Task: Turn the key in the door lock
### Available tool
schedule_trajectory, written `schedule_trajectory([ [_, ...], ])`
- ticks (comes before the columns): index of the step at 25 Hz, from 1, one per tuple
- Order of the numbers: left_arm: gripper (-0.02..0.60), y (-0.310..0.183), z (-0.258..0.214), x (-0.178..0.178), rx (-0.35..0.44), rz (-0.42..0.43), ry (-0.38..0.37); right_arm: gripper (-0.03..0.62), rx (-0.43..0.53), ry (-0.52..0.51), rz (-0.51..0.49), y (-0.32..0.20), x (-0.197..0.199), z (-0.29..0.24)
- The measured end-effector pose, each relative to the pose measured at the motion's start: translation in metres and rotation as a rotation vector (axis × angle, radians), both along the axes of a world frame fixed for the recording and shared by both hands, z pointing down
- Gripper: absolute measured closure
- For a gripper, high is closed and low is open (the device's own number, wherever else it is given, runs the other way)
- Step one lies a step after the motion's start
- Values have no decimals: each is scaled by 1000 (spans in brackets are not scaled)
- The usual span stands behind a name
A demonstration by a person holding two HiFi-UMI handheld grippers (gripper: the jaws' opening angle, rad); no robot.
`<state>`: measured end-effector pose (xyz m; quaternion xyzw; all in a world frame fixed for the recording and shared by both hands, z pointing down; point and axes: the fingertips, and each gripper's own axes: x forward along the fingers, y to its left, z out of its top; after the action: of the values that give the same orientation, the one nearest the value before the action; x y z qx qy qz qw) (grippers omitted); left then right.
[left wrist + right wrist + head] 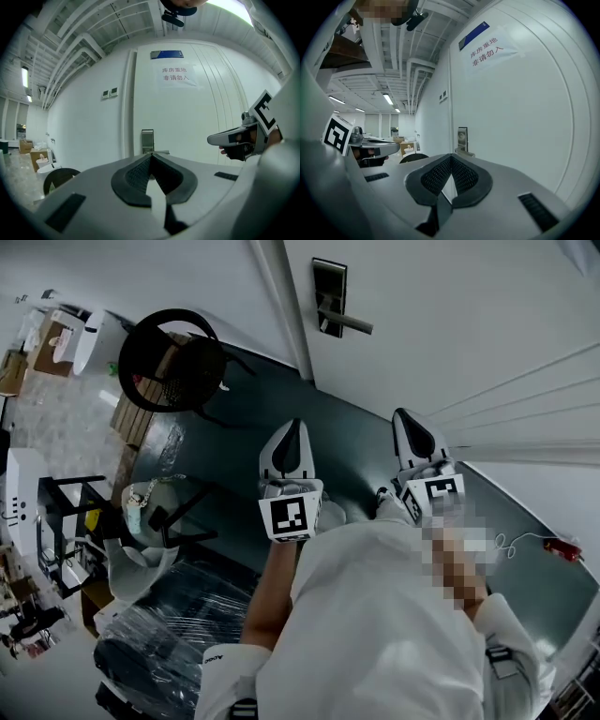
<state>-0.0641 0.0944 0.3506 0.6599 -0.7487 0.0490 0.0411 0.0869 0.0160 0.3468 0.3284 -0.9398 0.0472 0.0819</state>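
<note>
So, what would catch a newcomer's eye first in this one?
The white door with its dark lock plate and lever handle fills the head view's top right. Below it the left gripper and right gripper, both shut and empty, point side by side toward the door. A black round chair stands at upper left.

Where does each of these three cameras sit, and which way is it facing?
Head view: on the person's head, looking steeply down at the floor before the door; the person's white shirt, left gripper and right gripper show.
Left gripper view: on the left gripper, looking along its shut jaws at the lock plate; the right gripper shows at the right.
Right gripper view: on the right gripper, looking along its shut jaws obliquely at the door; the left gripper shows at the left.
Shared: all three show the lock plate.
</note>
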Motion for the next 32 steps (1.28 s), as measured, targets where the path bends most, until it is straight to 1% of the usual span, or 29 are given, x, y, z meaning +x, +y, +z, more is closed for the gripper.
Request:
schedule_trajectory([
  [5,575,-11,6,-18,-3,71,11,602,5,13,84,2,-7,0],
  [9,574,-18,7,-25,-1,105,17,602,2,18,120,1,-11,3],
  [12,574,-31,12,-29,-12,119,17,602,4,13,136,-8,-14,2],
  [16,574,-55,22,-27,-37,132,11,602,-1,13,146,-27,-13,8],
  [20,574,-76,26,-20,-35,149,3,602,3,2,166,-50,-8,12],
  [25,574,-105,30,-22,-48,121,3,602,10,-26,154,-78,-12,12],
  [29,574,-126,25,-20,-29,113,-28,602,16,-37,153,-101,-14,13],
  [32,574,-137,30,-20,-27,111,-39,602,27,-26,133,-106,-20,12],
])
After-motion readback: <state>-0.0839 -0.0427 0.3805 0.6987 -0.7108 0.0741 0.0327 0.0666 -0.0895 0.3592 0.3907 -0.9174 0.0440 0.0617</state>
